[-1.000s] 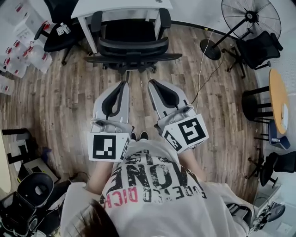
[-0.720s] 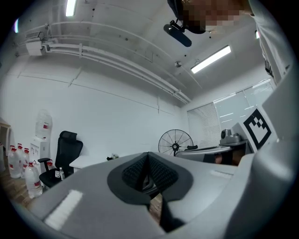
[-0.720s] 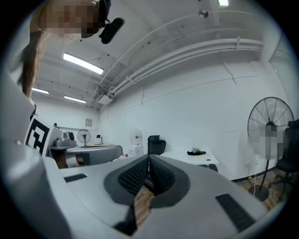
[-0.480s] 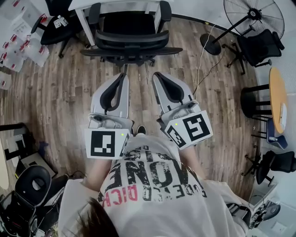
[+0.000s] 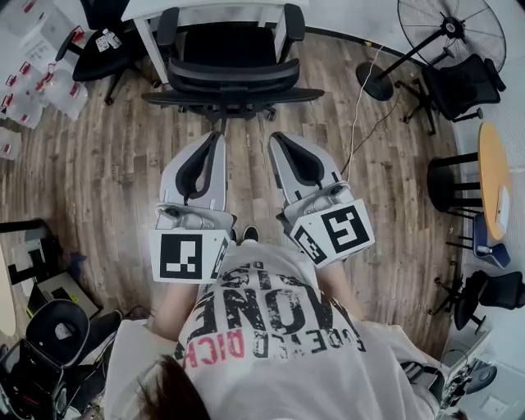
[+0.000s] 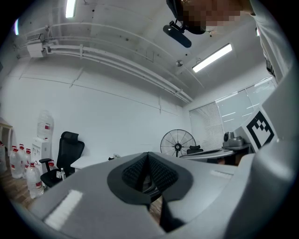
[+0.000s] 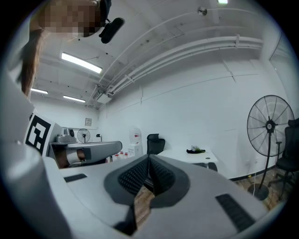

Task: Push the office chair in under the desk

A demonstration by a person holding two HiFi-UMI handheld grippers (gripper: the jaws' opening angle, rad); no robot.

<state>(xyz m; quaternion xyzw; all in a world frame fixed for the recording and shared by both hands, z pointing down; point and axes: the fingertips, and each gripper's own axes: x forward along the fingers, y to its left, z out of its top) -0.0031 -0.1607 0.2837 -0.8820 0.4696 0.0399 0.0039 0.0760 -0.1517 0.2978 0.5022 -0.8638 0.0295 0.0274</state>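
**Chair:** The office chair [image 5: 234, 45] faces the desk [image 5: 205, 8] with its seat front tucked under the desk's near edge. Its backrest [image 5: 236, 75] and wheel base stand out on my side of the desk. It sits between the desk legs [image 5: 146, 49] and roughly square to them.

**Tools:** The left gripper [image 5: 218, 138] and right gripper [image 5: 275, 138] are side by side on my side of the desk, pointing level at it. They are just short of the backrest and not touching it. Each gripper view shows the ribbed pads pressed together with nothing between them, so both tools are closed and empty.

**Step, my judgement:** This fits two stages. The closed tips could be lined up behind the backrest for a shove toward the desk. Or the chair has been shoved this far under and the tips have come off it. One moment does not settle which. Any further push would call for both tips on the backrest at even height, one on each side of its middle. That way the chair rolls straight between the desk legs and does not swivel.

**Against a second ago:**
- The chair and desk sit slightly nearer the top edge of the head view, which I read as the head camera shifting.
- How far the chair sits under the desk looks unchanged.
- Both grippers keep the same closed, level pose.
- The gap from the tips to the backrest looks about the same.
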